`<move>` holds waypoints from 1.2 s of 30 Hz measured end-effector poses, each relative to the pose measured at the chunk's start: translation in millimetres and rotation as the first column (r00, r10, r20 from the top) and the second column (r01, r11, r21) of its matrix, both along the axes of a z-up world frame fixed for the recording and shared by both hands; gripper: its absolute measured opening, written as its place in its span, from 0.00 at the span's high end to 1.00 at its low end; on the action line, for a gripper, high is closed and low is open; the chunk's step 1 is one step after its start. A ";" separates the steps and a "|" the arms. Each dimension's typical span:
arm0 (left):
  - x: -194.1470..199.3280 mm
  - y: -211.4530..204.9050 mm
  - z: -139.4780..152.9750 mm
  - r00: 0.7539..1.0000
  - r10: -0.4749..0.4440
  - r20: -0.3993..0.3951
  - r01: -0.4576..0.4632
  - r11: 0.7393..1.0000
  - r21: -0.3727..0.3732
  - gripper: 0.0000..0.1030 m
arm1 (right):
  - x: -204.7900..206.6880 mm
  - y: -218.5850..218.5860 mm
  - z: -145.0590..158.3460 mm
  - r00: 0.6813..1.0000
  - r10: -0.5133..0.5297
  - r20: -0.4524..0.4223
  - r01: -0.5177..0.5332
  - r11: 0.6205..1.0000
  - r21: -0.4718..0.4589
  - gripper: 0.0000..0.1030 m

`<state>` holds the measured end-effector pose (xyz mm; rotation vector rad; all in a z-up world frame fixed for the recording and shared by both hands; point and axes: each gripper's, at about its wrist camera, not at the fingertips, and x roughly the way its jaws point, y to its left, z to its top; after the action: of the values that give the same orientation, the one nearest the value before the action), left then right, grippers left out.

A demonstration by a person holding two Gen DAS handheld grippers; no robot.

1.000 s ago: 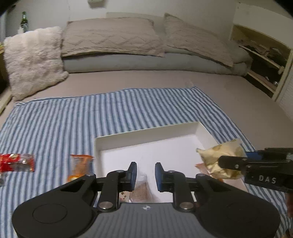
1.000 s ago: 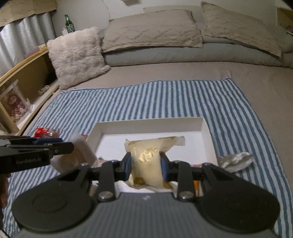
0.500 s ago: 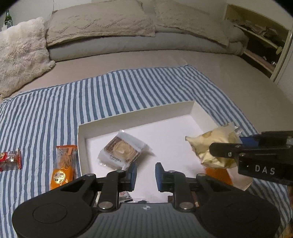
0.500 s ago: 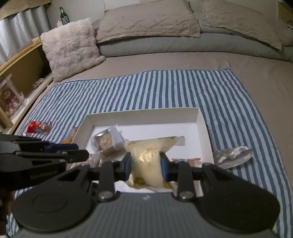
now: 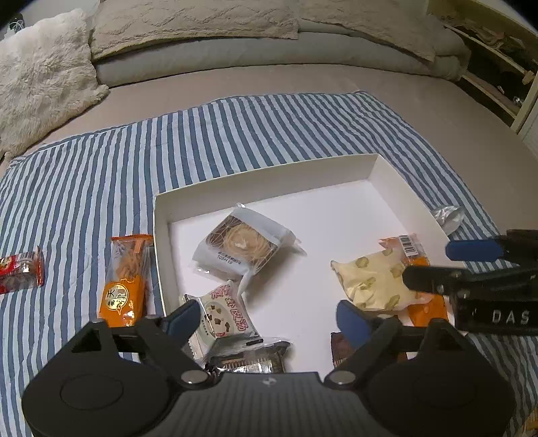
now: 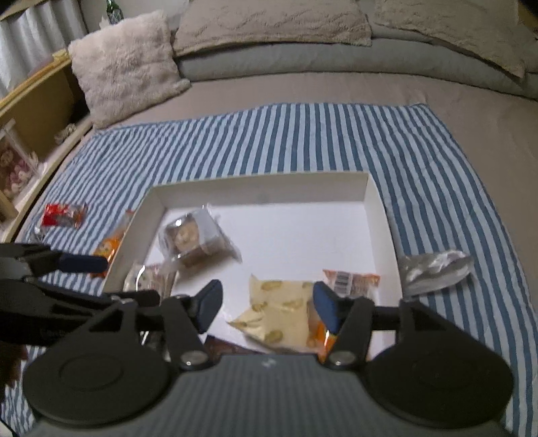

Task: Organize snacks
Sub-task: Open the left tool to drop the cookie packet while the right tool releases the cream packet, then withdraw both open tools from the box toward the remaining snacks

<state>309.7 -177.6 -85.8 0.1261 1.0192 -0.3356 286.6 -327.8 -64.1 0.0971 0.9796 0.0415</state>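
A white box (image 5: 265,174) (image 6: 259,190) lies on a blue striped cloth (image 5: 101,161). Inside lie a clear pastry packet (image 5: 242,245) (image 6: 191,238), a pink-printed packet (image 5: 225,312), a yellow snack bag (image 5: 373,282) (image 6: 279,302) and an orange packet (image 6: 349,279). My left gripper (image 5: 267,319) is open and empty above the box's near side. My right gripper (image 6: 265,306) is open over the yellow bag, which lies loose in the box. Outside the box lie an orange packet (image 5: 126,275), a red packet (image 5: 20,272) (image 6: 64,215) and a silver packet (image 6: 433,269).
The cloth covers a bed with grey pillows (image 5: 191,23) and a fluffy cushion (image 6: 124,64) at the head. A wooden shelf (image 6: 30,101) stands to the left, open shelving (image 5: 497,50) to the right.
Both grippers have opened. The right one has let go of the yellow bag into the box; the pastry packet dropped from the left gripper lies in the box. Both views moved closer.
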 end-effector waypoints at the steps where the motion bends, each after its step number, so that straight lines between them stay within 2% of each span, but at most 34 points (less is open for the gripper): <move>1: -0.3 0.4 -0.1 1.000 0.002 0.001 -0.002 1.000 0.000 0.09 | -0.6 0.1 -1.2 1.000 0.001 -0.009 -0.001 1.000 -0.010 0.29; 6: -1.4 4.9 0.1 1.000 0.012 -0.001 -0.012 1.000 0.004 0.01 | -5.1 -2.7 -5.4 0.999 0.000 -0.038 -0.002 0.999 -0.044 0.13; 10: -2.2 10.3 -0.8 1.000 0.024 -0.008 -0.024 1.000 -0.003 0.00 | -9.8 -4.7 -5.5 0.999 -0.003 -0.042 0.000 0.998 -0.069 0.01; 19: -4.4 22.6 -0.3 0.999 0.043 -0.025 -0.043 0.999 -0.006 0.00 | -17.7 -6.5 -4.7 0.999 -0.002 -0.045 -0.002 0.996 -0.091 0.00; 36: -20.2 56.0 13.8 0.996 0.084 -0.001 -0.084 0.996 0.013 0.00 | -20.7 12.4 6.0 1.000 0.004 -0.019 -0.006 0.996 -0.083 0.00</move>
<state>289.5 -121.6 -72.0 0.0941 1.0255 -0.2525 265.9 -315.4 -58.1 0.0183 0.9989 0.0041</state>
